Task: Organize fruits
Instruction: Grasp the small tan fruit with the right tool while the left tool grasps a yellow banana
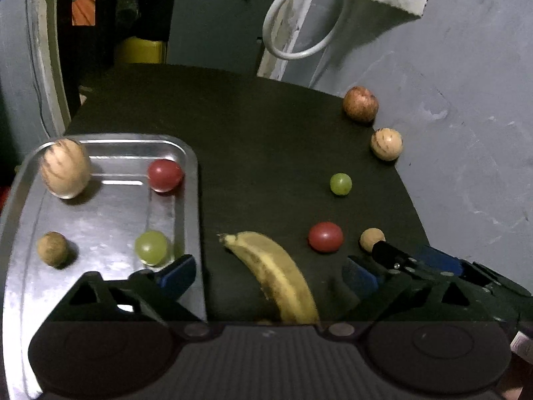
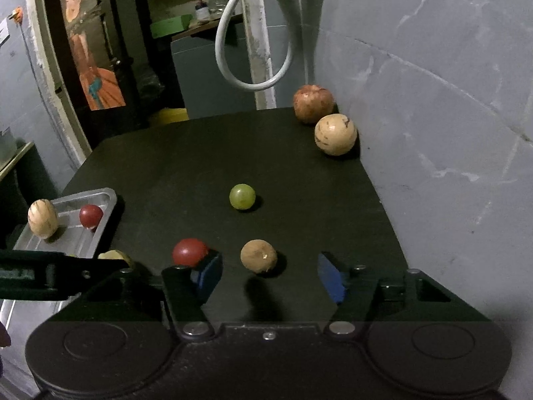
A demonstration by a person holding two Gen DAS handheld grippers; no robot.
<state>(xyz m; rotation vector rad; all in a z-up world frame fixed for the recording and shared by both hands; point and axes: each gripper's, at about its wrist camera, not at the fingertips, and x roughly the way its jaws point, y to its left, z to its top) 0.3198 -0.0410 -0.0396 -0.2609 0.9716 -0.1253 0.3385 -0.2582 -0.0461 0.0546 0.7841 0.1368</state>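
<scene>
Black tabletop [image 1: 266,126] carries: metal tray [image 1: 191,200] at 9 o'clock, banana [image 1: 279,273] at 6, 6 loose round fruits between 1 and 5.

place: home back room | cues: rough grey wall [image 2: 433,116]; doorway portrait painting [image 2: 90,50]; hanging cable [image 2: 253,85]

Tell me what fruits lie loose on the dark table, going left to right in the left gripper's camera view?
Banana → red tomato → green grape → apple → small brown fruit → pale striped ball.
</scene>
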